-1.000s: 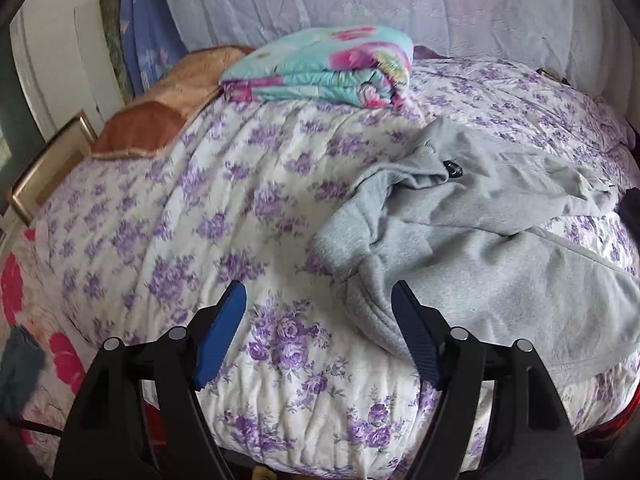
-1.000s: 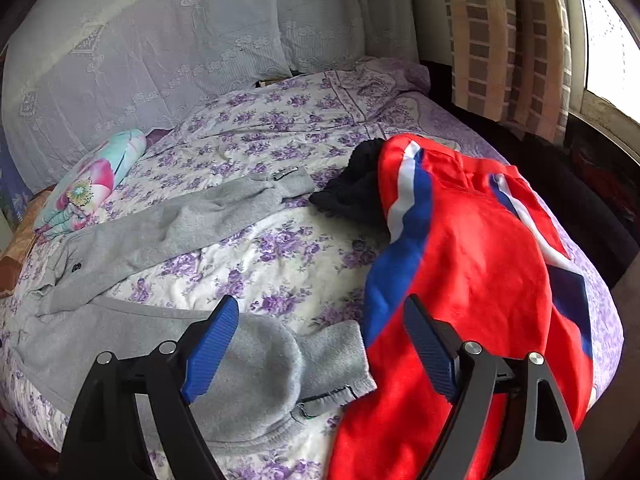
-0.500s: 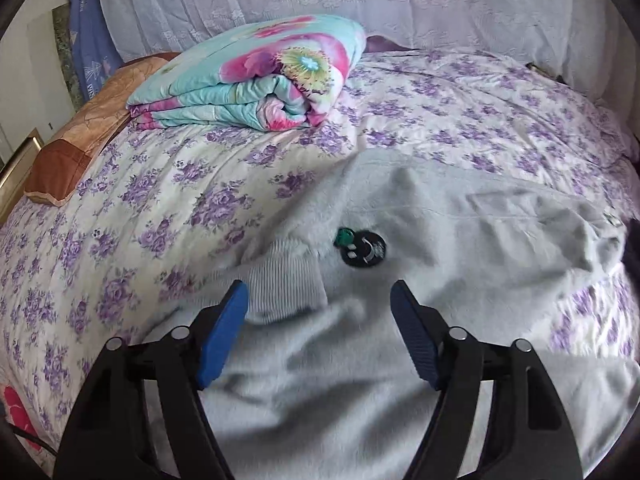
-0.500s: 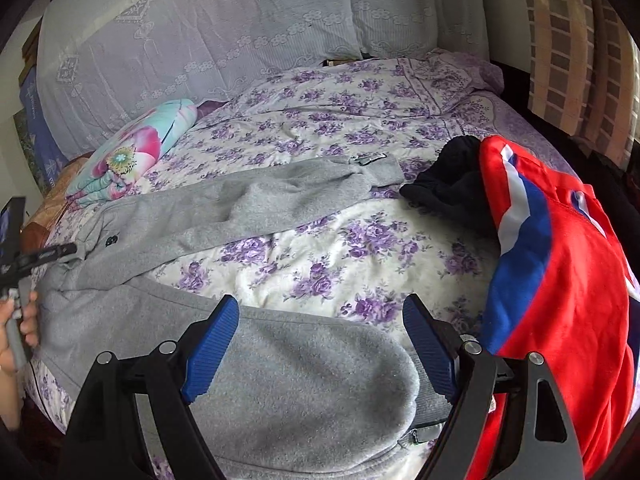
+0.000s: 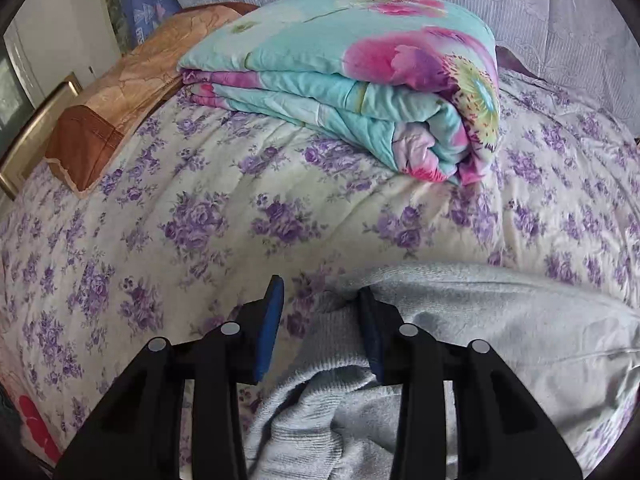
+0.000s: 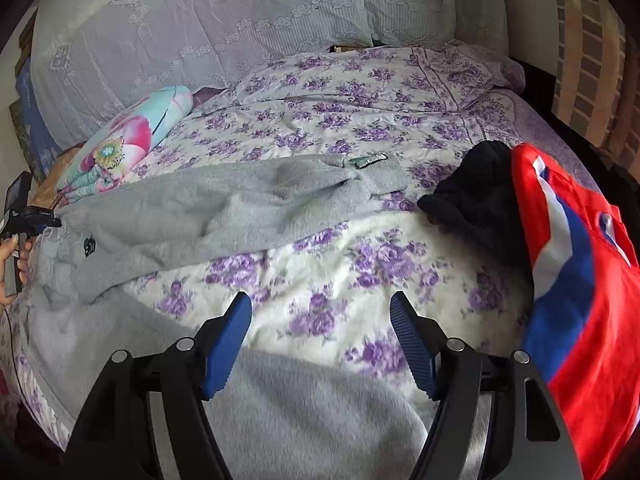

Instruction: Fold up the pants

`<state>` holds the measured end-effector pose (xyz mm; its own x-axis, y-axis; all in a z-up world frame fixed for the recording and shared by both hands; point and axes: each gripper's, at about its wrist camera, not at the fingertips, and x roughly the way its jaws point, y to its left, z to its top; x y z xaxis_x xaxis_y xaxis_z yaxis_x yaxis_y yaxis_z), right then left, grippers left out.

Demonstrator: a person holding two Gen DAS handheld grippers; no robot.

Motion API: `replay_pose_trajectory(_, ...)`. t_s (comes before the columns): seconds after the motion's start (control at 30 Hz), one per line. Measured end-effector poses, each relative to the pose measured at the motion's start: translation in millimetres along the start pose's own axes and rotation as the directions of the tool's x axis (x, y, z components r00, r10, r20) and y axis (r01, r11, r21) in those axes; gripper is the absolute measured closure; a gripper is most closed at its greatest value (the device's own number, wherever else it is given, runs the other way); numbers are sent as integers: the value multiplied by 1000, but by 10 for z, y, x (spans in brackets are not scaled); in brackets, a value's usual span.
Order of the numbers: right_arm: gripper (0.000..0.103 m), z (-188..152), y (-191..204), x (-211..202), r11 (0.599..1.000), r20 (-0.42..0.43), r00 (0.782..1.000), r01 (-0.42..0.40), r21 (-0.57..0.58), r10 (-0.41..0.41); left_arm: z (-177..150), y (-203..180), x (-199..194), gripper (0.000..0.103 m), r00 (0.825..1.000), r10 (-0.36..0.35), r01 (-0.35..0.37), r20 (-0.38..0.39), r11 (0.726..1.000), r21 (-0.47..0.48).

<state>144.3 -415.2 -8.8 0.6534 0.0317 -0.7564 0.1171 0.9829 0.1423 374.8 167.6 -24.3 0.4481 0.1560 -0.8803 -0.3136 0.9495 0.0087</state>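
Pants (image 6: 224,216), grey and fleecy, lie spread across the bed (image 6: 360,92), one leg stretching toward the black garment (image 6: 476,200), the waistband end lying nearest the folded quilt (image 6: 128,140). Beside the black garment, on the side away from the pants, sits a red top (image 6: 580,280) with blue and white stripes. The left gripper (image 5: 320,312) is at the pants' ribbed waistband: its right finger presses into the grey cloth, its left finger stands over the flowered sheet, and a gap shows between the two with the waistband edge lying in it, so the jaws are apart and not clamped. The right gripper (image 6: 320,332) hovers above the nearer grey leg, fingers spread wide, holding nothing. A tan pillow (image 5: 120,92) lies beside the quilt.
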Motion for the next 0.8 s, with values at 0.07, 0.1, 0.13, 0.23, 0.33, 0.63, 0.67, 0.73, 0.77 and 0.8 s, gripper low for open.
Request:
replay_pose_trajectory(0.07, 29, 158, -103, 210, 998, -19, 1000, -18, 61, 20, 88, 8, -1, 67, 996, -80, 78, -33, 996, -47)
replay_pose_trajectory(0.1, 28, 232, -167, 316, 995, -27, 999, -23, 94, 25, 98, 25, -33, 67, 985, -166, 161, -40, 982, -94)
replay_pose_trajectory(0.13, 28, 308, -233, 424, 992, -32, 999, -28, 127, 33, 99, 37, -79, 58, 954, -296, 288, -46, 948, -137)
replay_pose_trajectory(0.23, 28, 517, -376, 730, 979, -50, 999, -1, 205, 12, 20, -50, -329, 47, 852, -521, 509, -48, 847, -151)
replay_pose_trajectory(0.33, 27, 697, -371, 1076, 974, -75, 997, 36, 223, -20, -215, -265, -554, 33, 906, -423, 423, -29, 906, -17)
replay_pose_trajectory(0.63, 92, 837, -75, 1259, 971, -31, 988, 156, 182, -153, -805, -218, 161, 50, 968, -192, 215, -162, 967, 138)
replay_pose_trajectory(0.67, 92, 848, -10, 1104, 973, 9, 984, 177, 149, -181, -722, -156, 161, 51, 970, -196, 213, -147, 970, 112)
replay_pose_trajectory(0.73, 89, 867, 16, 1003, 966, 45, 970, 235, 111, -241, -537, -56, 221, 53, 969, -207, 216, -137, 975, 52)
replay_pose_trajectory(0.77, 77, 875, -1, 1120, 952, 5, 955, 296, 81, -298, -465, -62, 279, 53, 971, -197, 204, -135, 978, 44)
replay_pose_trajectory(0.8, 60, 856, -21, 1348, 933, -92, 930, 360, 28, -356, -431, -92, 332, 53, 973, -182, 190, -139, 981, 45)
